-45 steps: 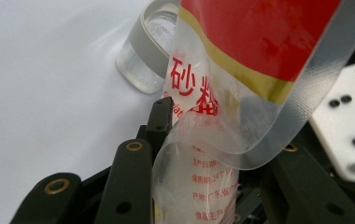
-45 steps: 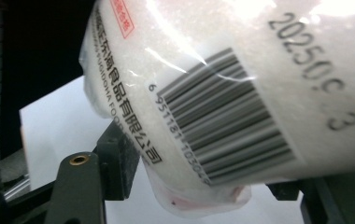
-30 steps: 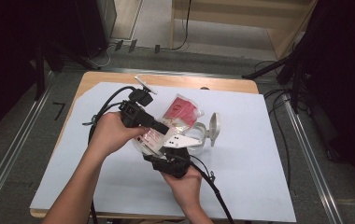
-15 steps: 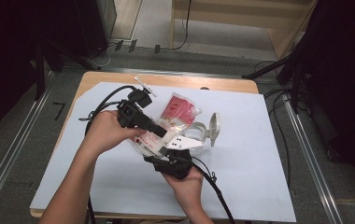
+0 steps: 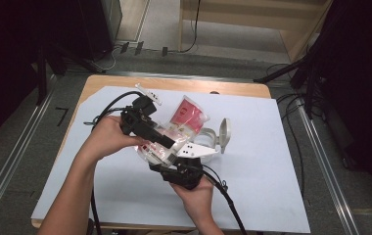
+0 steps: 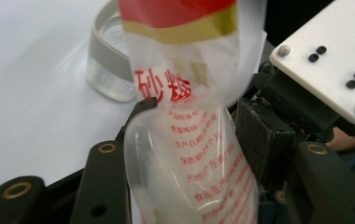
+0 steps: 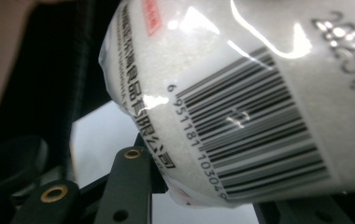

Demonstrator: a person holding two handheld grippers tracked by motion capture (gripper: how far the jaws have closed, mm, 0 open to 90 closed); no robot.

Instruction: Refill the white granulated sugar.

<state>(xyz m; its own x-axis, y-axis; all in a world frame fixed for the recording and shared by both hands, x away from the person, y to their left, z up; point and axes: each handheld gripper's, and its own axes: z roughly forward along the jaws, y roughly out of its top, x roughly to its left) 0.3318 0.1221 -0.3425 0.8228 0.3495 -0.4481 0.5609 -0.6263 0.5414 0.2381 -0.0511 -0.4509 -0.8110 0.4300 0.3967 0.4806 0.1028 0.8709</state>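
A clear bag of white sugar (image 5: 184, 120) with red print is held up over the table between both hands. My left gripper (image 5: 172, 147) reaches in from the left. In the left gripper view the bag (image 6: 189, 154) stands between its jaws, which have just been opening; my left gripper (image 6: 189, 121) is open, with the film still brushing the left jaw. My right gripper (image 5: 165, 157) comes from below, shut on the lower, barcoded part of the bag (image 7: 241, 102), which bulges over my right gripper (image 7: 213, 196).
A clear tub (image 5: 208, 139) with its grey lid (image 5: 224, 132) flipped up stands just behind the bag, seen close by as the tub (image 6: 110, 65). White paper (image 5: 272, 171) covers the wooden table. Cables trail from both grippers toward the near edge.
The left gripper's jaws have spread wider around the bag. Both hands and the bag stay almost where they were.
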